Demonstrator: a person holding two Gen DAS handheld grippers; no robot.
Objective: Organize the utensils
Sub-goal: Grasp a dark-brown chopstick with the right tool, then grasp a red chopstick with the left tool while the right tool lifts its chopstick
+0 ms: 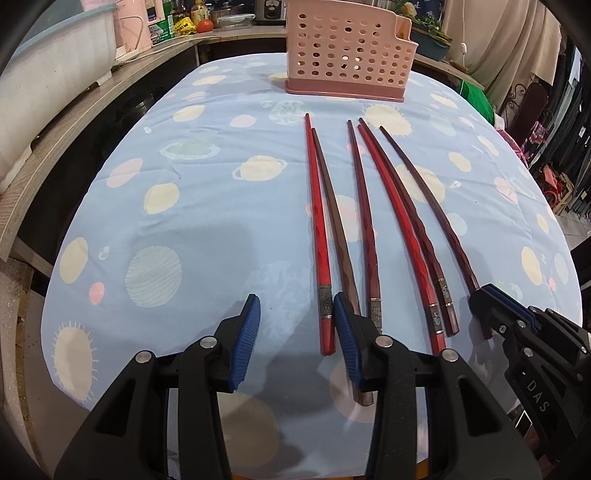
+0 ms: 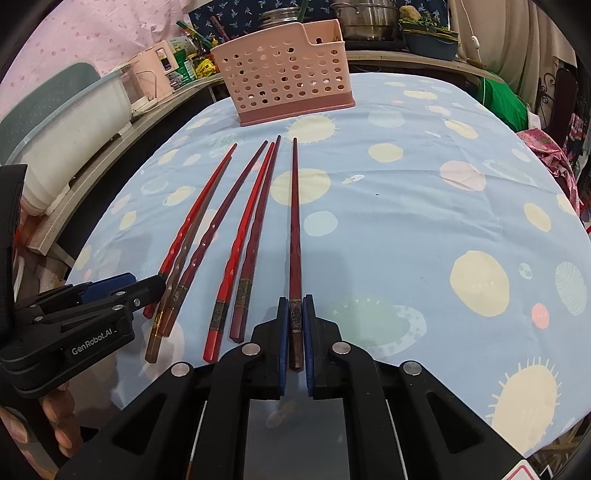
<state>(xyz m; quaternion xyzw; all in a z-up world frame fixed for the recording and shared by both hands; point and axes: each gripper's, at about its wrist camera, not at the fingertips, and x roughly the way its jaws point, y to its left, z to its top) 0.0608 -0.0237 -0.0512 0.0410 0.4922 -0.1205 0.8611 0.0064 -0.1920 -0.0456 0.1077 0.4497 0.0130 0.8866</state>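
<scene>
Several red and dark brown chopsticks (image 1: 373, 221) lie side by side on the blue planet-print tablecloth (image 1: 207, 221), tips toward a pink perforated utensil holder (image 1: 351, 51) (image 2: 284, 74) at the far edge. My left gripper (image 1: 297, 332) is open. The thick end of a bright red chopstick (image 1: 320, 258) lies between its fingers, near the right pad, and the pads do not press on it. My right gripper (image 2: 295, 317) is shut on the thick end of the rightmost dark red chopstick (image 2: 294, 221), which stretches forward along the cloth. The left gripper (image 2: 122, 291) also shows at the left of the right wrist view.
A white tub (image 1: 55, 74) and a wooden shelf (image 1: 44, 173) run along the left. Bottles, a tomato and pots (image 2: 369, 18) stand behind the holder. A green bundle (image 2: 506, 99) lies at the far right. A hand (image 2: 55, 424) grips the left tool.
</scene>
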